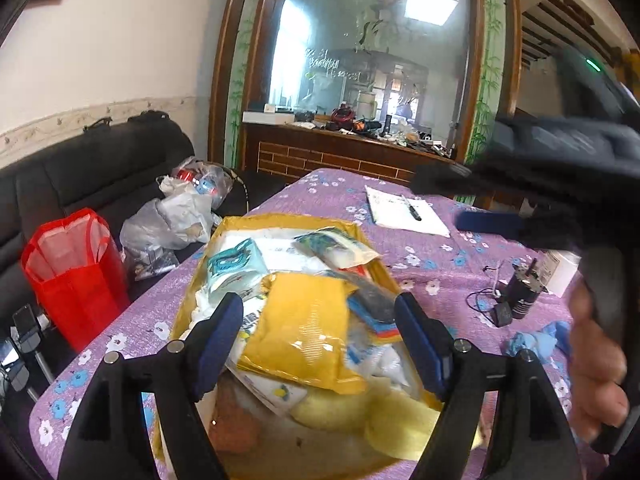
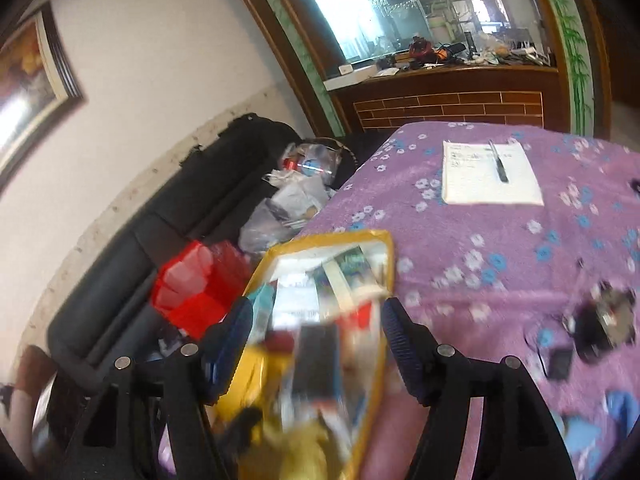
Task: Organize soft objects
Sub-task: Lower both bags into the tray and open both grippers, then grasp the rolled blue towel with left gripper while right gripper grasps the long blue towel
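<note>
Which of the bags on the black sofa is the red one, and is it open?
The red bag nearest the camera, standing upright with its mouth open; the other bags behind it are clear or whitish plastic.

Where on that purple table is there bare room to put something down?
Bare purple tablecloth lies between the yellow-rimmed bag, the white notepad and the black gadget. The bag itself is crammed with packets; the right edge is crowded with the gadget, cords and blue cloth.

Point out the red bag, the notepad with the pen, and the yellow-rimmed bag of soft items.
red bag (image 1: 76, 280): left wrist view, front panel.
notepad (image 2: 476, 184): right wrist view, bare page left of the pen.
yellow-rimmed bag (image 1: 288, 219): left wrist view, far rim.
</note>
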### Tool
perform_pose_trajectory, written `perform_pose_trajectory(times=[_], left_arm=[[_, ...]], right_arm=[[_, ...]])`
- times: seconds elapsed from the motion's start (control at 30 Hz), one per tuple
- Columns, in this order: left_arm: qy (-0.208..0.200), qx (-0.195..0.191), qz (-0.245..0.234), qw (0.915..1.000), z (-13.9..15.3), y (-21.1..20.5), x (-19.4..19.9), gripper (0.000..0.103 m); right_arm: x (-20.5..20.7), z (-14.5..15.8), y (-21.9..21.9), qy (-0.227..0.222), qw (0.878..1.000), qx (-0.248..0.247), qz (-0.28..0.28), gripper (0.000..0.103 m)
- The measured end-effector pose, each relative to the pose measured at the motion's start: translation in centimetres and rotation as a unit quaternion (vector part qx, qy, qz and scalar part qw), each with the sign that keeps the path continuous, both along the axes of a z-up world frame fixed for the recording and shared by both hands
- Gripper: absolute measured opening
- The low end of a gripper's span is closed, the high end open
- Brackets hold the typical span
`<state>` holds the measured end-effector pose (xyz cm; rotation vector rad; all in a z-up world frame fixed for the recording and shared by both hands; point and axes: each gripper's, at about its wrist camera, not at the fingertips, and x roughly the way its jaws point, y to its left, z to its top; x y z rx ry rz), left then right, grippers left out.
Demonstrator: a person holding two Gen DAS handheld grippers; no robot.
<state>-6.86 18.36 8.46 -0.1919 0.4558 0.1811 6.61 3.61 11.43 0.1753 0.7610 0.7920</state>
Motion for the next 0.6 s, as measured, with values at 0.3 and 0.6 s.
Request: perform_pose_trajectory(times=[0.3, 0.6], left_arm=[[0.021, 0.027, -0.066, 0.9972, 1.8, -6.4, -0.4, 0.078], [0.090, 0.009, -0.163, 0.9824, 0.1, -14.2, 2.5, 0.078]], right_arm=[[-3.1, -2.1, -17.2, 0.001, 0.998, -0.019, -0.058, 0.071], [-2.7, -9.3, -32.4, 0.127, 0.974, -0.008, -0.185, 0.071]])
